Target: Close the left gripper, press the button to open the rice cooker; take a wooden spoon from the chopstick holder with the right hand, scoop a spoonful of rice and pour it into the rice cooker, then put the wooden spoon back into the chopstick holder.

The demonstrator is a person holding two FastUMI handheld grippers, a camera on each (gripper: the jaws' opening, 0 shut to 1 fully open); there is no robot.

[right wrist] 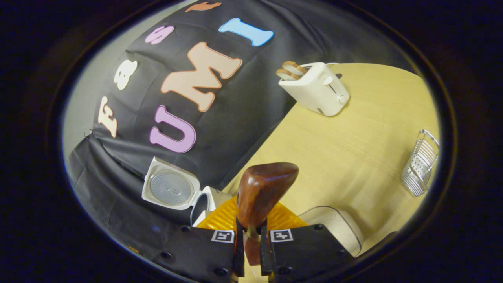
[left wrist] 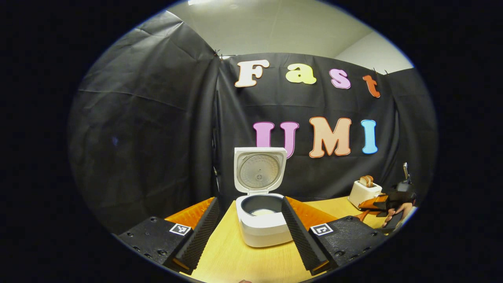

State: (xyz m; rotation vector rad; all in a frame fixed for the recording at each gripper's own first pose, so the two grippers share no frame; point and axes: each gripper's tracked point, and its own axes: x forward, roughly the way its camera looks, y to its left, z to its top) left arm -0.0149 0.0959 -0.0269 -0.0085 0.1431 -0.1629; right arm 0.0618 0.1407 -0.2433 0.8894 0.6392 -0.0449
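Rice cooker (left wrist: 262, 220) first: we see it standing on the desk (left wrist: 235, 255) near the back edge, against the booth's cloth wall, with its lid (left wrist: 259, 169) swung fully upright and the dark inner pot showing a pale patch at the bottom. In the left gripper view we look at it straight between the fingers of the left gripper (left wrist: 247, 230), whose jaws stand wide apart with nothing between them; the cooker sits beyond the tips, not touched by them.

Toward the desk's back right corner in that view we find a white toaster (left wrist: 364, 192) with bread slices standing in its slots, and just beside it the right gripper (left wrist: 383, 204) in a person's hand (left wrist: 397, 212).

In the right gripper view, tilted hard, we see the right gripper (right wrist: 251, 239) with its jaws drawn in narrow, both fingers pressing the handle of the wooden spoon (right wrist: 261, 192), whose rounded brown bowl rises ahead of the tips. Whether rice lies in the bowl we cannot tell. The open cooker lies off to the left of the spoon here. A clear container (right wrist: 334, 226) with pale contents sits on the desk just beside the fingers. The wire chopstick holder (right wrist: 420, 163) stands at the desk's right edge, well apart from the spoon, and the toaster sits near the back edge.
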